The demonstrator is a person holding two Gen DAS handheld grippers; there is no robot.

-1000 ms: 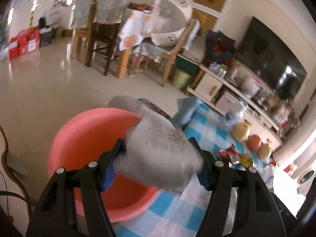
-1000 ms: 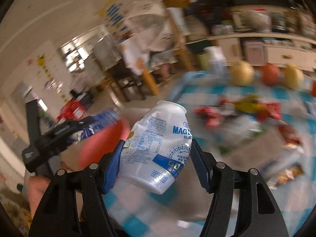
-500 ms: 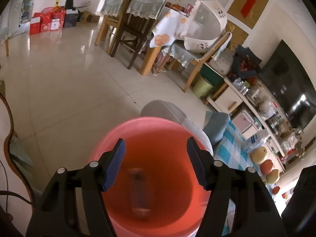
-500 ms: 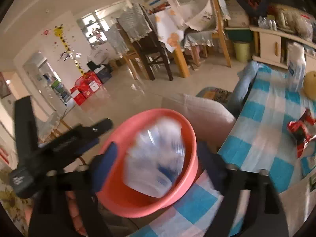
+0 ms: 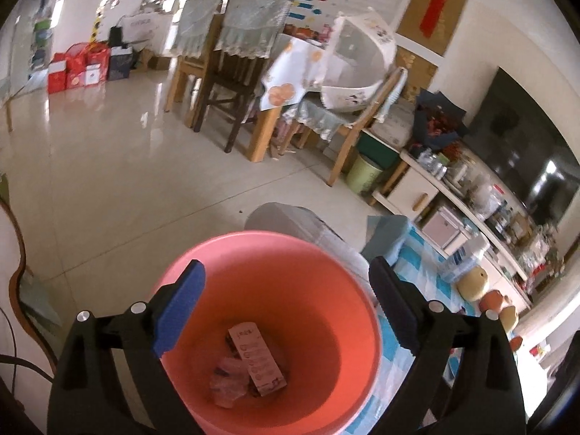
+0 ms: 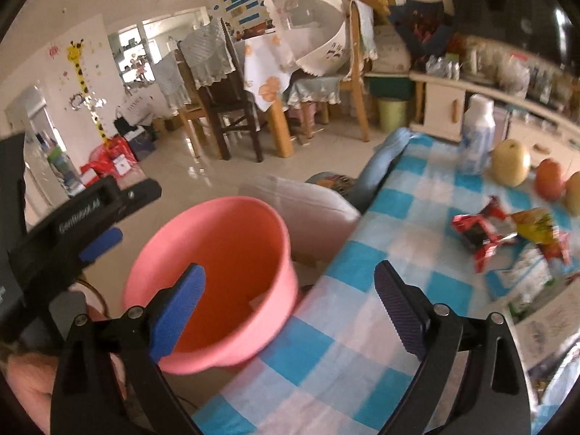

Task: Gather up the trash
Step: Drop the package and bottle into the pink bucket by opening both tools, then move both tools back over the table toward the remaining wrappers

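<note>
Now, bucket: the pink bucket (image 5: 275,290) stands off the corner of the checked tablecloth (image 6: 362,344), below table level, likely so trash can be dropped straight down into it.
Left gripper: the left gripper (image 5: 286,304) hangs right over the bucket's mouth, pointing down into it. Its jaws have just been opening, now stand spread wide, and nothing is between them.
Right gripper: the right gripper (image 6: 290,304) sits just beside the bucket, over its table-side rim. Its jaws have also just been opening, are spread wide, and hold nothing.
Collected trash: a flat printed packet (image 5: 257,357) and crumpled pale wrappers (image 5: 228,386) lie on the bucket's floor, seen from the left wrist.
Remaining trash: red snack wrappers (image 6: 478,232) and a yellow wrapper (image 6: 536,223) lie on the cloth, well apart from the bucket.
Not trash, probably: a white bottle (image 6: 476,137) stands upright, and pieces of fruit (image 6: 509,161) lie farther from the bucket than the wrappers.
Judgement: both tools look emptied over the bucket; the wrappers on the cloth seem the likely next targets.
</note>
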